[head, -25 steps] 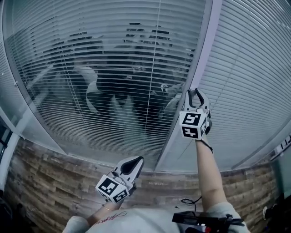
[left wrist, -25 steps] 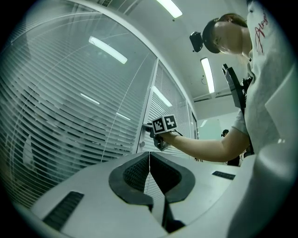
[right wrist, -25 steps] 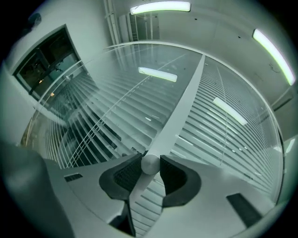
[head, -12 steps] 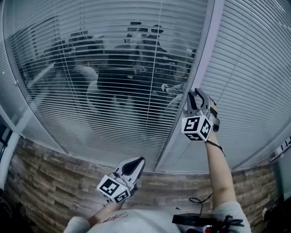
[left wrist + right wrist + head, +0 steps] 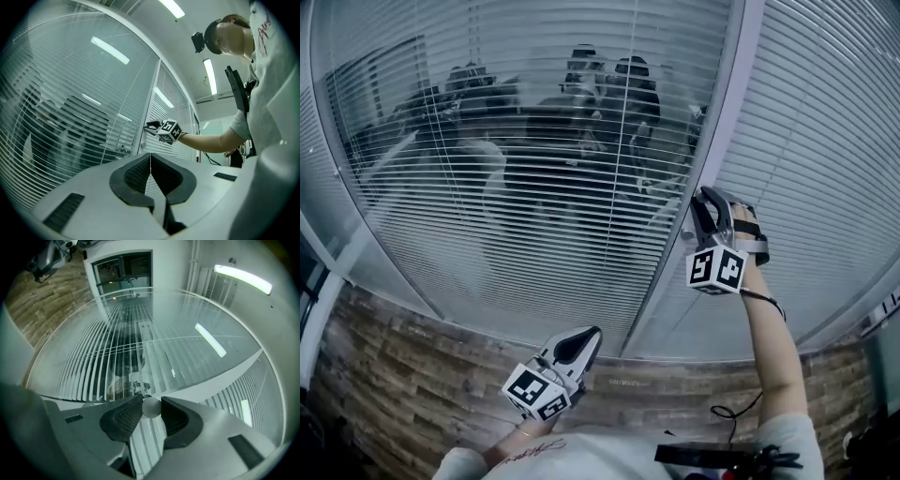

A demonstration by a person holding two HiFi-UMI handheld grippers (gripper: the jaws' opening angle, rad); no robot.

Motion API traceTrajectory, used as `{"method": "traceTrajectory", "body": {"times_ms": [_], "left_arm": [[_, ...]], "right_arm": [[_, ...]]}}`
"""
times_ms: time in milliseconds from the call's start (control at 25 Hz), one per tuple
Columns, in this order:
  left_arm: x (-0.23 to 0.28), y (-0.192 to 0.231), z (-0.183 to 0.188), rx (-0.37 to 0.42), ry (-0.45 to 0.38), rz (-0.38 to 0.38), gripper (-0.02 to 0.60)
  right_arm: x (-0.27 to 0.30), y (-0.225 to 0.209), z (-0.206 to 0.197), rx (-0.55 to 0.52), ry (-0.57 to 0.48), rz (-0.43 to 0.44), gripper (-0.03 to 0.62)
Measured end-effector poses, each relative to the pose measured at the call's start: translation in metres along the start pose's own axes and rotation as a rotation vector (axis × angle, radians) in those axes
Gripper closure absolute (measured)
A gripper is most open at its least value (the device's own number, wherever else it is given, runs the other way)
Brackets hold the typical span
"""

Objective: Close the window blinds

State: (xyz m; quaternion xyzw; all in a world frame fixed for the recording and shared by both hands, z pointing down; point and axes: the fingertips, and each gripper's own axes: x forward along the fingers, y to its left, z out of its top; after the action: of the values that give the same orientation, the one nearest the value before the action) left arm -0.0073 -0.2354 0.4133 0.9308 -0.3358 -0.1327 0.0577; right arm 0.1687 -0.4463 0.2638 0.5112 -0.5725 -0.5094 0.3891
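- The right gripper's [image 5: 710, 195] fingers [image 5: 125, 416] pinched the round knob [image 5: 151, 407] on the frame [image 5: 717, 112] between the two panes.
- Over the last second that gripper had rolled at the wrist and slid a little down the frame, which reads as the knob being turned.
- The left pane's blinds [image 5: 487, 206] still showed the room through their slats, so closing looked unfinished.
- The left gripper [image 5: 581, 336] hung low by the wood wall [image 5: 394, 375], fingers [image 5: 136, 176] pressed together, empty.
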Motion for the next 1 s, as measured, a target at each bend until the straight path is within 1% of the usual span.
{"method": "traceTrajectory", "body": {"times_ms": [320, 360, 440, 520, 560, 600, 640, 720, 760, 800, 840, 1000], "left_arm": [[0.000, -0.001, 0.001, -0.018, 0.008, 0.011, 0.563], [0.000, 0.000, -0.001, -0.020, 0.008, 0.010, 0.563], [-0.001, 0.000, -0.005, -0.021, 0.010, 0.004, 0.563], [-0.001, -0.002, -0.006, -0.023, 0.012, -0.006, 0.563], [-0.001, -0.003, -0.006, -0.024, 0.013, -0.009, 0.563], [-0.001, -0.004, -0.004, -0.027, 0.016, -0.006, 0.563], [-0.001, -0.005, -0.003, -0.030, 0.020, -0.001, 0.563], [-0.001, -0.004, -0.002, -0.036, 0.025, 0.006, 0.563], [-0.001, -0.003, -0.002, -0.039, 0.026, 0.008, 0.563], [0.000, -0.001, -0.001, -0.043, 0.025, 0.010, 0.563], [0.000, 0.000, -0.001, -0.047, 0.025, 0.011, 0.563], [0.002, 0.000, 0.002, -0.050, 0.019, 0.005, 0.563]], "right_arm": [[-0.001, 0.005, 0.000, -0.160, -0.018, 0.037, 0.462], [-0.001, 0.007, 0.001, -0.158, -0.024, 0.043, 0.462], [0.000, 0.010, 0.002, -0.107, -0.026, 0.034, 0.462], [-0.002, 0.006, 0.004, -0.018, -0.019, -0.021, 0.462], [-0.005, 0.001, 0.005, 0.062, -0.023, -0.058, 0.457], [-0.010, -0.006, 0.005, 0.187, -0.032, -0.091, 0.449], [-0.014, -0.011, 0.003, 0.356, -0.046, -0.112, 0.439], [-0.022, -0.016, -0.002, 0.752, -0.077, -0.122, 0.434], [-0.024, -0.016, -0.003, 0.925, -0.093, -0.125, 0.434], [-0.023, -0.016, -0.003, 1.059, -0.102, -0.135, 0.434], [-0.022, -0.015, -0.001, 1.160, -0.102, -0.150, 0.434], [-0.011, -0.015, -0.002, 1.487, -0.066, -0.217, 0.428]]}}
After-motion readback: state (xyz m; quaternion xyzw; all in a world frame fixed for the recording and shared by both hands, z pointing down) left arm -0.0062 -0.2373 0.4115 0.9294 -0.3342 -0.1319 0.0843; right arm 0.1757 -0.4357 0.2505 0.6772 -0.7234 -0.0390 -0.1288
